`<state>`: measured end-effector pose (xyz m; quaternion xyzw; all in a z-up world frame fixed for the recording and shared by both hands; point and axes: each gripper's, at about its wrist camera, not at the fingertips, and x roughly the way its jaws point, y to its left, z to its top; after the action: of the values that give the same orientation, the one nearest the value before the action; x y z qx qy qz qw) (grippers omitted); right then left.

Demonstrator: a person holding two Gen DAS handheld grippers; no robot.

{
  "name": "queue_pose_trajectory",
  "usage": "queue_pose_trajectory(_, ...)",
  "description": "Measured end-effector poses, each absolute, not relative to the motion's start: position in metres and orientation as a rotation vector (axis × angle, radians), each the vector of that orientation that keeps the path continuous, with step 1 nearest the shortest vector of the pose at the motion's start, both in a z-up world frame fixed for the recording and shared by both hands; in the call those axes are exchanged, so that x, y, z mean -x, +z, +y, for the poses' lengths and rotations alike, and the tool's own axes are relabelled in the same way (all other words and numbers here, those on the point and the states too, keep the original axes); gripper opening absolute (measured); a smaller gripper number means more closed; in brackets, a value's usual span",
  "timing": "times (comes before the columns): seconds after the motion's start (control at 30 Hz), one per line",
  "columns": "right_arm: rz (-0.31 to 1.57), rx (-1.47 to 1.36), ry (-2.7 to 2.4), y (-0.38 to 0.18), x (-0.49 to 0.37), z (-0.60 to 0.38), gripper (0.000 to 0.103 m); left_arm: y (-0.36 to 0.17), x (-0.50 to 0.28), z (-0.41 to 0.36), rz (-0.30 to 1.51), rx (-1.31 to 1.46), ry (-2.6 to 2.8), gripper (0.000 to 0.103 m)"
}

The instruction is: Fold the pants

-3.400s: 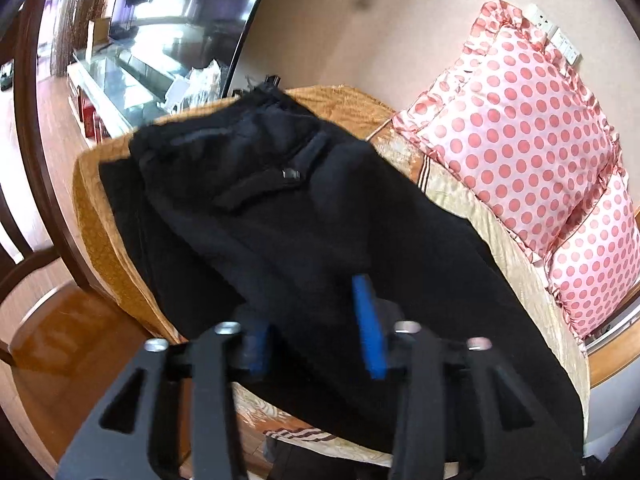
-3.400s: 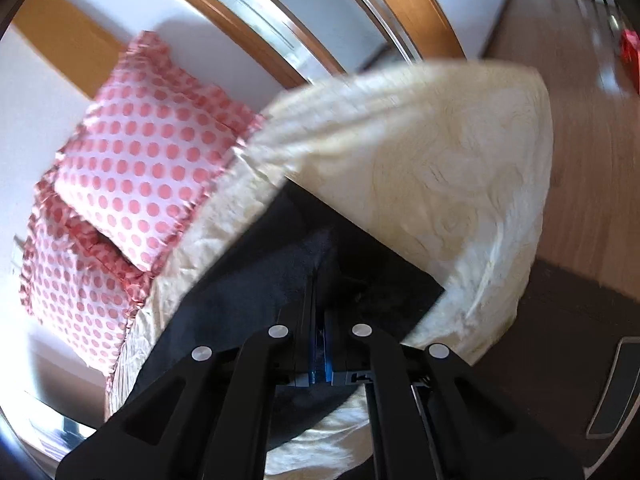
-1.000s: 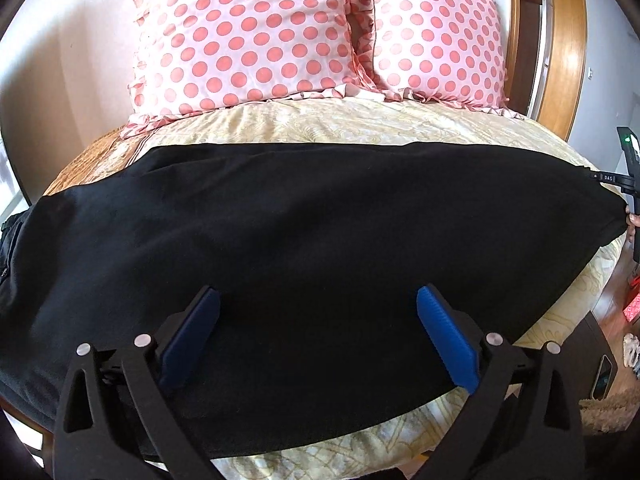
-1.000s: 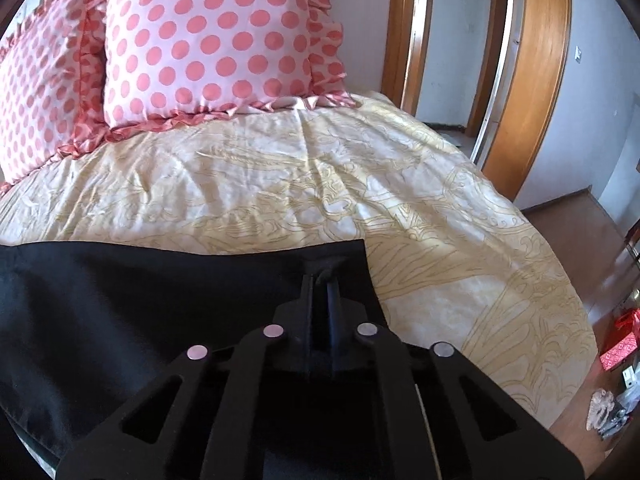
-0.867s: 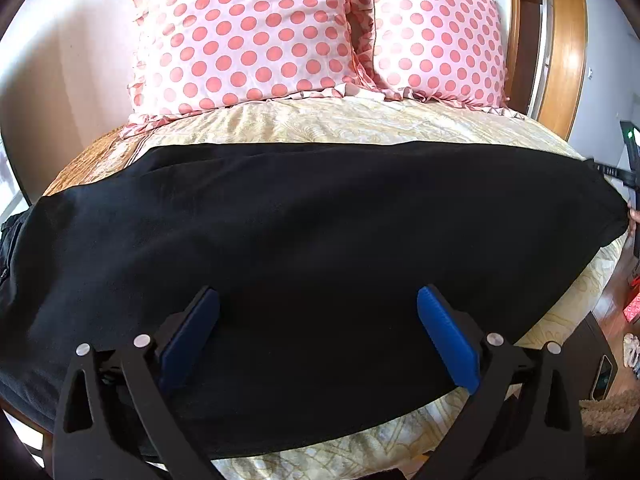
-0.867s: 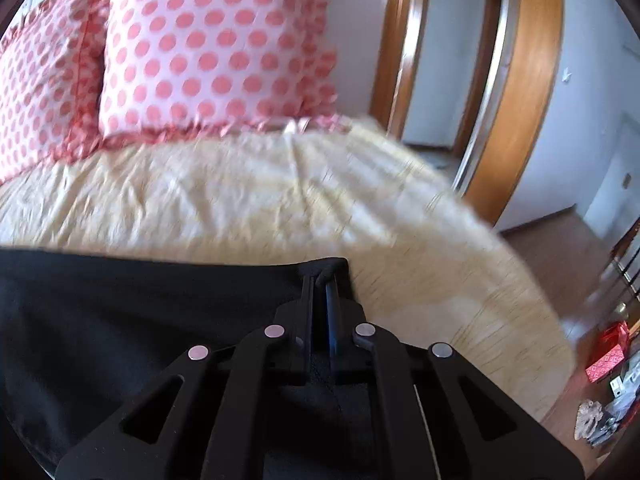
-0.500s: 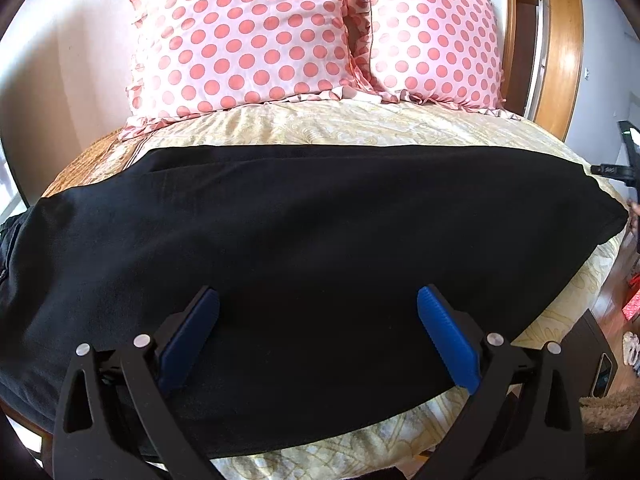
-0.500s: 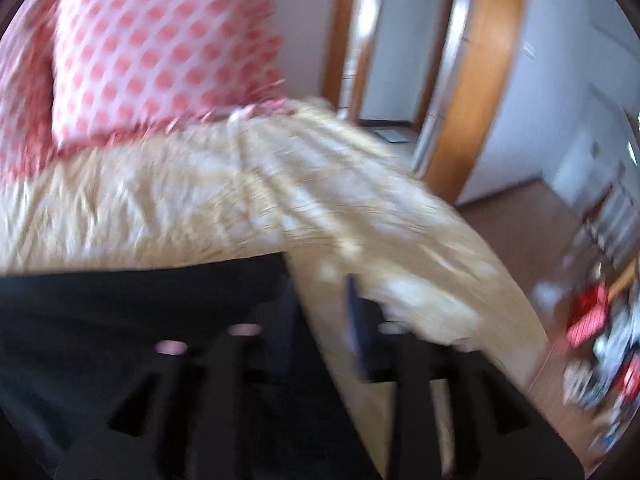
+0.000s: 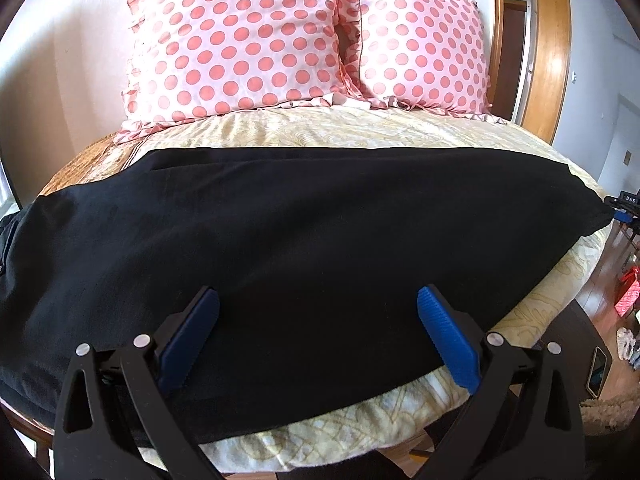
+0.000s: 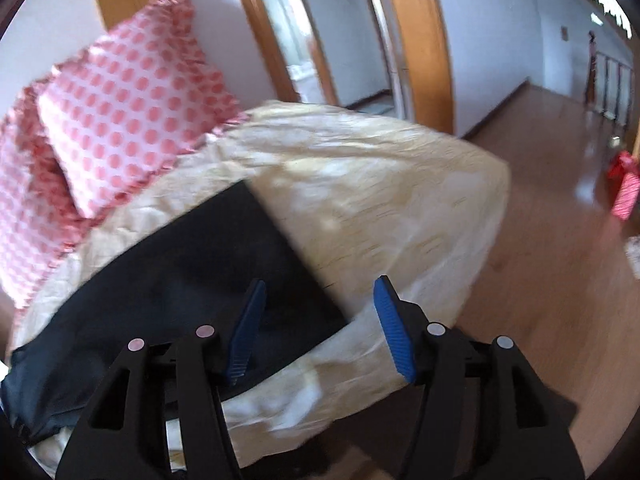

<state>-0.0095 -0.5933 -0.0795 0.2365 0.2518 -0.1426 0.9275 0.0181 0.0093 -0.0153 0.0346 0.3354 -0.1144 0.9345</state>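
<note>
Black pants (image 9: 304,232) lie flat and spread lengthwise across the near half of the bed (image 9: 360,128), one end toward my left, the other toward my right. The cloth looks smooth, with one long faint crease near its far edge. On the left the fabric runs past the mattress edge; I cannot make out what lies there.

My left tool (image 9: 318,336) sits low over the near edge of the pants, around the middle of their length. Its blue pads (image 9: 444,340) stand wide apart with only flat black cloth showing between them; nothing is clamped. Whether the pads touch the fabric, I cannot tell.

My right tool (image 10: 318,320) hangs at the right-hand end of the pants. It is spread too, holding nothing. The left pad (image 10: 246,328) sits over black cloth, the right pad over the pale yellow bedspread (image 10: 380,200), so the end hem of the pants (image 10: 192,272) falls between them. This view is motion-blurred. From the left view, a small part of the right tool (image 9: 624,210) shows just beside the far right corner of the pants.

Two pink polka-dot pillows (image 9: 240,40) lean against the wall at the head of the bed, well apart from the pants. Wooden door frames (image 10: 416,40) and wood floor (image 10: 560,240) lie to the right.
</note>
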Motion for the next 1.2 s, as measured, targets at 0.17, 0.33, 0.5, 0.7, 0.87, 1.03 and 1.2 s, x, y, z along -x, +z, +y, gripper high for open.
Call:
queue_pose_trajectory(0.17, 0.471, -0.538, -0.175, -0.081, 0.016, -0.568, 0.057, -0.015, -0.017, 0.011, 0.686, -0.069, -0.236, 0.100)
queue_pose_trajectory(0.33, 0.470, -0.529, -0.111, -0.079, 0.009, -0.541, 0.047, -0.015, -0.017, 0.010, 0.686, -0.068, -0.236, 0.100)
queue_pose_trajectory(0.5, 0.423, -0.646, -0.235, -0.082, 0.011, -0.567, 0.038, -0.016, -0.013, 0.015, 0.688, -0.059, -0.232, 0.100)
queue_pose_trajectory(0.7, 0.406, -0.730, -0.236, -0.088, 0.006, -0.587, 0.006, -0.009, -0.008, 0.037, 0.667, -0.013, -0.184, 0.100)
queue_pose_trajectory(0.87, 0.297, -0.649, -0.126, -0.046, 0.007, -0.560, 0.005, -0.003, -0.005, 0.067, 0.653, 0.105, -0.150, 0.100)
queue_pose_trajectory(1.03, 0.215, -0.526, 0.104, 0.021, -0.010, -0.494, 0.005, -0.007, -0.010, 0.080, 0.676, 0.184, -0.164, 0.100)
queue_pose_trajectory(1.2, 0.210, -0.363, 0.508, 0.068, -0.036, -0.359, 0.005, -0.010, -0.008, 0.069, 0.670, 0.110, -0.129, 0.100)
